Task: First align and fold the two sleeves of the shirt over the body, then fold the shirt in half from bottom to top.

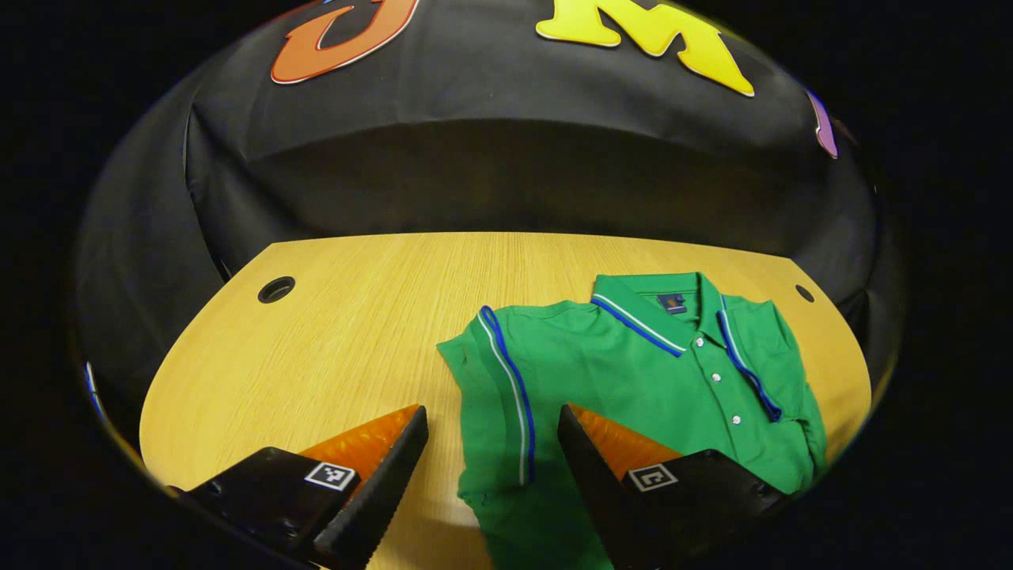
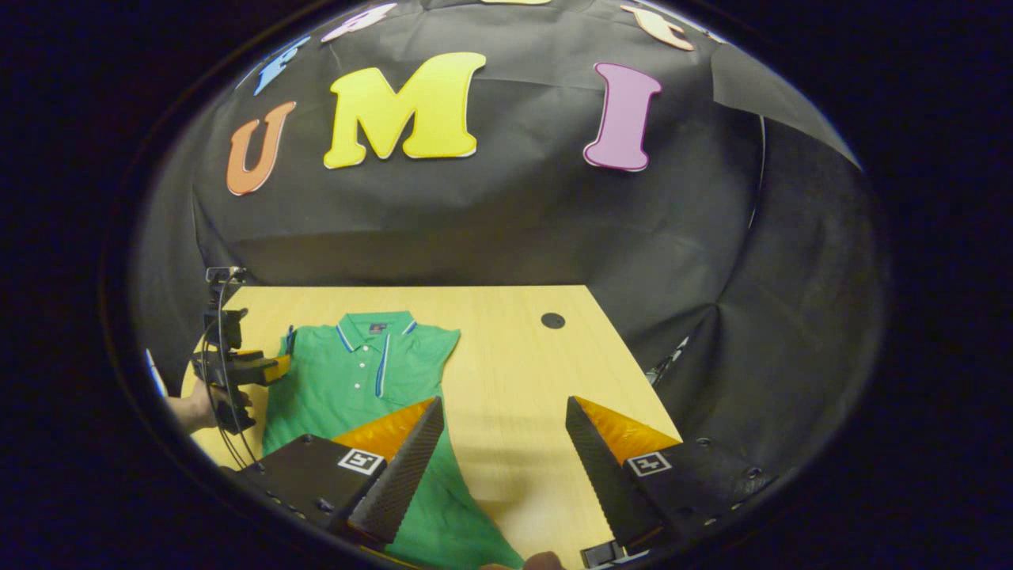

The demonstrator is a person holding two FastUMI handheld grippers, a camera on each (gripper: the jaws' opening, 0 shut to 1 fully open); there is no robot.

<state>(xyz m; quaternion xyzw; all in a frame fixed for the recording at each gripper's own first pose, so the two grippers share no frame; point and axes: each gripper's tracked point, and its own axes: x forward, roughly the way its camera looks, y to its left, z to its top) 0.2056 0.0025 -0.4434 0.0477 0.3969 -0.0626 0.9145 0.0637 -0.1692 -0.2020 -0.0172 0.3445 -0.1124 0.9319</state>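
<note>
Shirt (image 1: 633, 380), green, collar and buttons facing up, is lying flat on the wooden table (image 1: 340, 332), its long axis running from the collar at the far edge toward the near edge. Both sleeves appear already folded over the body. Left gripper (image 1: 492, 427) is hovering with fingers spread, straddling the folded striped sleeve (image 1: 506, 380) on the shirt's left side. Right gripper (image 2: 504, 435) is also spread wide, holding nothing, over bare table just beside the shirt's right edge. Judging by this, the hem, nearest both grippers, is waiting for the bottom-to-top fold.
</note>
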